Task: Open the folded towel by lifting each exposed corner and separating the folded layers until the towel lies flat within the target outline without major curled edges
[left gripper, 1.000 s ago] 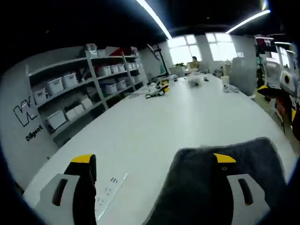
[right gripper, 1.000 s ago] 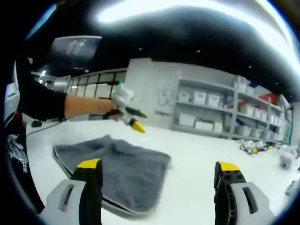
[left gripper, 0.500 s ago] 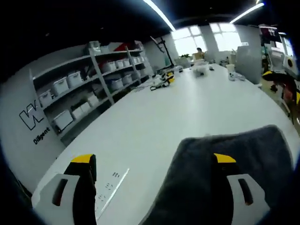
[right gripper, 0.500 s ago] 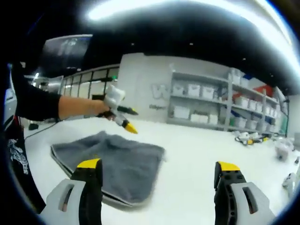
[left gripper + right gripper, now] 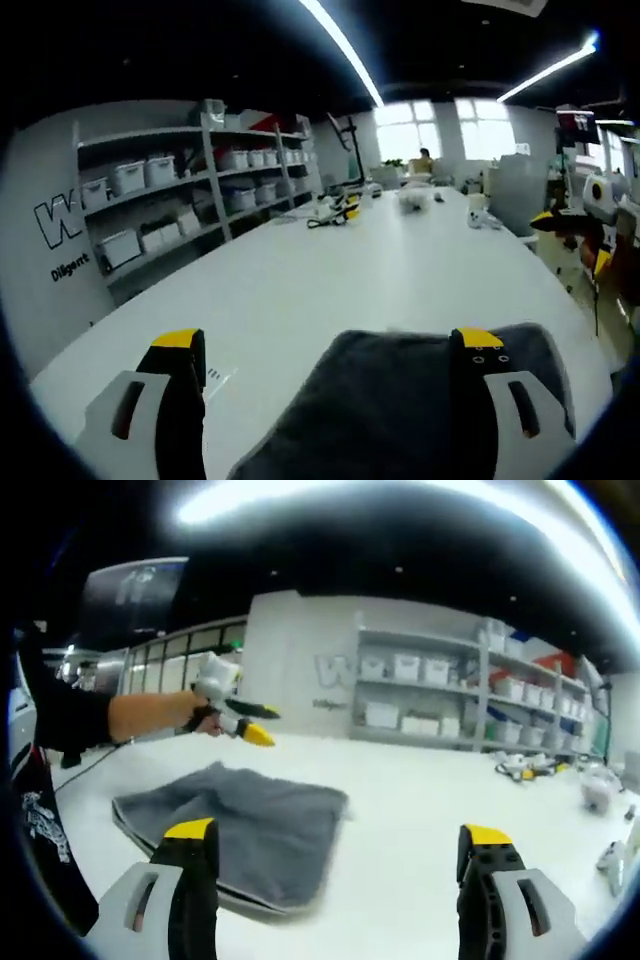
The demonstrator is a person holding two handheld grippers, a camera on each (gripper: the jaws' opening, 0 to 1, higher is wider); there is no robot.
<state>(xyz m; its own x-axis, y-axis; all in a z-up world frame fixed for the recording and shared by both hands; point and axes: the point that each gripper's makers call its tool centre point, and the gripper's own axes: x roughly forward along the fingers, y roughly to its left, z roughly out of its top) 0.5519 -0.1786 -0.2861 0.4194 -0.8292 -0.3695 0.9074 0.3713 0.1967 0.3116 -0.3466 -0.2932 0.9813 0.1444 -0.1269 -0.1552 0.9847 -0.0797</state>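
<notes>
A dark grey folded towel lies on the white table, in the left gripper view low and right of centre, under the right jaw. My left gripper is open above its near edge, nothing between the jaws. In the right gripper view the towel lies at lower left on the table. My right gripper is open and holds nothing, its left jaw over the towel's near part. The left gripper, held by a hand, hovers above the towel's far side.
Grey shelves with white bins line the wall beyond the table. Small tools and objects lie far down the table. A thin outline edge runs along the towel's near side. A person's dark sleeve reaches in from the left.
Both views have shifted with the hands. The left gripper has tilted lower and more level over the towel. In the right gripper view the held left gripper moved left. The towel has not moved.
</notes>
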